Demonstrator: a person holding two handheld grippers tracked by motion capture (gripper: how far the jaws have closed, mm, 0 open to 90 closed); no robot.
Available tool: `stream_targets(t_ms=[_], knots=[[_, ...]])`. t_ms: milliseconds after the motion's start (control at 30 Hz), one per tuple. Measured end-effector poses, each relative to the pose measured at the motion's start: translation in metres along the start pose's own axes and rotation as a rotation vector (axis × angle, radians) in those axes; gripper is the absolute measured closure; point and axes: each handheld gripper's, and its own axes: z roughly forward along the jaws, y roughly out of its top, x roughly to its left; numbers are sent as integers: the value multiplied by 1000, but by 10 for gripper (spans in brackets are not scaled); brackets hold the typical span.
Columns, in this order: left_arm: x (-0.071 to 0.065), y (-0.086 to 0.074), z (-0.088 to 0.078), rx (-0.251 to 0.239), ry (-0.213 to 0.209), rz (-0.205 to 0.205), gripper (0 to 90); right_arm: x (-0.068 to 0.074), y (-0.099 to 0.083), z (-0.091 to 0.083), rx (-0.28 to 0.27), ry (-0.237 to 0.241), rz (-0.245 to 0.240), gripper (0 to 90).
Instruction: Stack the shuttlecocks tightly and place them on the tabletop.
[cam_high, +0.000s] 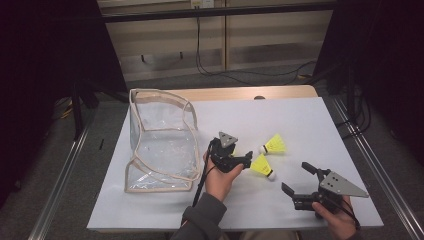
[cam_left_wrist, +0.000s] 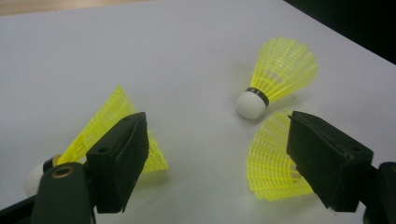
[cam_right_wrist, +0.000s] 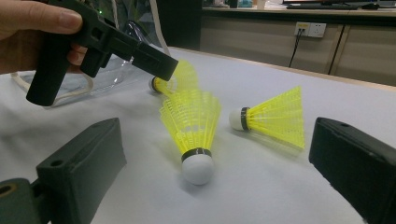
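- Reading the left gripper (cam_high: 243, 161) first: its jaws stand released and wide, with bare white table (cam_high: 300, 115) between them.
- The near shuttlecock (cam_high: 262, 165) lies just to that gripper's right in the high view. Its skirt points at the jaws and its cork slants away toward my edge of the table.
- In the left gripper view, a third shuttlecock (cam_left_wrist: 116, 121) lies just outside the other jaw.
- The far shuttlecock (cam_high: 275, 145) lies on its side, a little beyond.
- The right gripper (cam_high: 296, 179) is released too, farther from the near shuttlecock, so the left is nearer.
- I judge the left must sidestep right to straddle that skirt; the clear bag (cam_high: 160, 140) stands open on its other side.
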Motion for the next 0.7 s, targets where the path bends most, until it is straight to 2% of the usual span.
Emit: stream_targets(t_ms=[267,333,400,433,467,700], knots=[[-2,-6,-4,6,-9,9,142,0,0,0,-2,0,1,27],[-3,-8,-5,3,-8,-3,135,0,0,0,-1,0,1,27],[-3,-10,-7,15,-23,14,124,0,0,0,-1,0,2,26],[-4,-12,-6,5,-30,-3,123,0,0,0,1,-1,3,26],[-2,-12,-7,23,-35,10,115,0,0,0,0,-1,0,26],[-2,-18,-10,22,-46,20,106,0,0,0,2,-1,1,26]])
